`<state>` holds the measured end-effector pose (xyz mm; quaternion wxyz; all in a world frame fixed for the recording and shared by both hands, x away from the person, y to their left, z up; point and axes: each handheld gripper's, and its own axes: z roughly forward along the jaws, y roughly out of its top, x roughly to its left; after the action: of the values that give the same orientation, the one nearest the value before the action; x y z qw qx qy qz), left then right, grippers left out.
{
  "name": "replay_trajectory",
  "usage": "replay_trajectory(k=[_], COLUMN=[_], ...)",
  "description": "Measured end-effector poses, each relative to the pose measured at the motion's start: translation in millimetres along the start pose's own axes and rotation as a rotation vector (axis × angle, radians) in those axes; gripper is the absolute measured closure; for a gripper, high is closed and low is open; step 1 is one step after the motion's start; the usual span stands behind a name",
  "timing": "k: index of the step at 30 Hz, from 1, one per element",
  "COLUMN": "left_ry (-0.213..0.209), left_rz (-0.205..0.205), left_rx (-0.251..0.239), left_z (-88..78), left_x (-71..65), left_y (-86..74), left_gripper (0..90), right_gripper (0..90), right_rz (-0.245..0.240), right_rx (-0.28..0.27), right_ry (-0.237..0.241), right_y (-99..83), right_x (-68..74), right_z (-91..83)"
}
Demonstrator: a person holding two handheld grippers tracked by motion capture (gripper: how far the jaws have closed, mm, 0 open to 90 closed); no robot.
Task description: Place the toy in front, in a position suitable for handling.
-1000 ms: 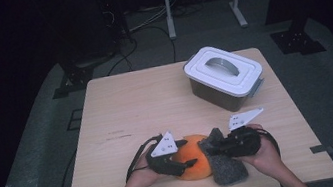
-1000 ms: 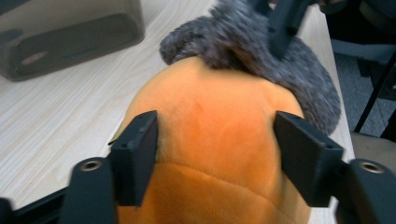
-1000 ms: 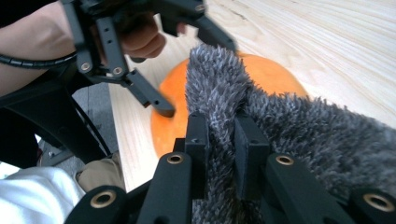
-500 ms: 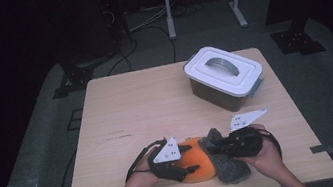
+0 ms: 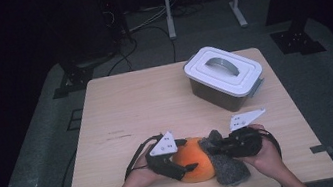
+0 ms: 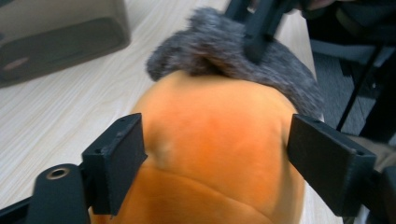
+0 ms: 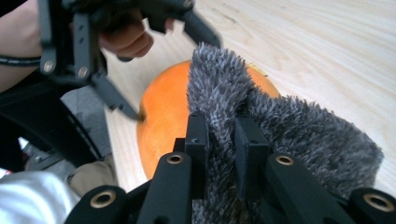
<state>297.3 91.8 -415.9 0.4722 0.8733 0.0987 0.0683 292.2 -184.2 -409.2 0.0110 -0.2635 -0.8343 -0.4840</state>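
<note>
The jaws of the left gripper (image 6: 215,163) stand apart on either side of the orange plush toy (image 6: 210,154), having just been opening, and in the left gripper view the pads sit beside the orange body without clearly pressing into it. The jaws of the right gripper (image 7: 219,140) are clamped together on a fold of the grey fuzzy fabric (image 7: 280,126), which bunches up between the two black pads. In the high view the orange plush toy (image 5: 193,160) lies on the wooden table (image 5: 145,102) near its front edge, between the person's two hands, with the grey fuzzy fabric (image 5: 229,169) touching its right side. The left gripper (image 5: 178,165) comes at the toy from the left, the right gripper (image 5: 214,149) from the right. A white lidded box (image 5: 225,76) with a grey handle stands well apart toward the far right of the table.
</note>
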Motion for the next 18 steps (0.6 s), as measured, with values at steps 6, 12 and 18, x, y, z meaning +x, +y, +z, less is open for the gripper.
replay_trajectory(k=[6, 12, 18], left_ry=[-0.026, -0.069, -0.076], left_rz=[0.059, 0.095, 0.100], left_rx=[0.018, 0.021, 0.017], left_z=[3.6, 1.5, 1.2], left_x=[-7.6, -8.8, -7.4], left_y=[-4.0, -5.6, -8.4], left_gripper=[34.4, 38.4, 39.1], right_gripper=[77.4, 77.3, 77.4], right_rz=[-0.017, 0.016, 0.064], right_rx=[-0.027, -0.054, -0.029], right_ry=[-0.017, -0.020, -0.010], right_y=[4.1, 5.9, -0.4], right_x=[4.9, 2.5, -8.2], right_z=[-6.0, -1.3, 0.1])
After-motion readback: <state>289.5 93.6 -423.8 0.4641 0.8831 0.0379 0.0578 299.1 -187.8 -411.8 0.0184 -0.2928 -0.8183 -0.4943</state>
